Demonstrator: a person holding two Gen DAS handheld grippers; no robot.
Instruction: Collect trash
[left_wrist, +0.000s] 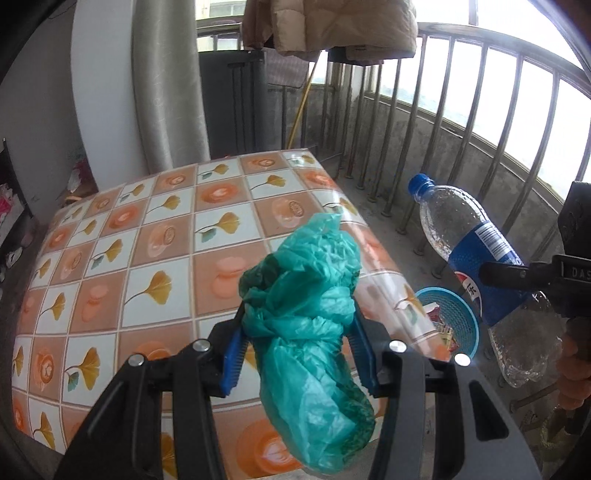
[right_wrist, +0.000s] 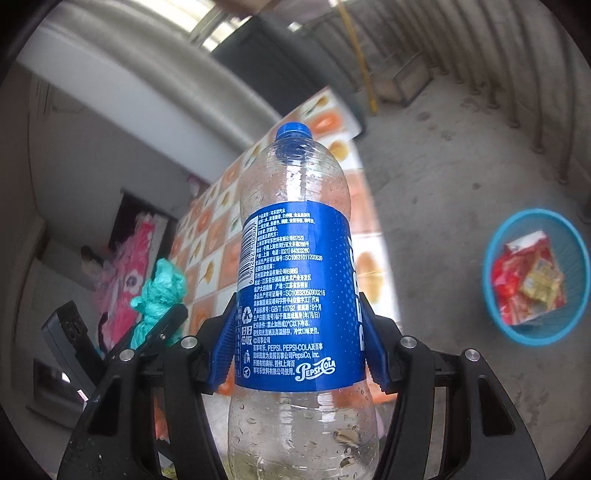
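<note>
My left gripper (left_wrist: 299, 332) is shut on a crumpled teal plastic bag (left_wrist: 306, 314), held above the near right part of the tiled table (left_wrist: 129, 258). The bag (right_wrist: 159, 295) and the left gripper's black finger also show at the left of the right wrist view. My right gripper (right_wrist: 299, 332) is shut on an empty clear Pepsi bottle (right_wrist: 295, 258) with a blue cap and blue label, gripped at the label. The bottle (left_wrist: 476, 266) hangs tilted off the table's right side, above the floor. A blue basket (right_wrist: 535, 277) on the floor holds red and yellow wrappers.
The blue basket (left_wrist: 450, 321) stands on the concrete floor just right of the table's corner. A metal railing (left_wrist: 461, 122) runs along the balcony's right side. A grey curtain (left_wrist: 166, 81) and a dark cabinet (left_wrist: 232, 99) stand behind the table.
</note>
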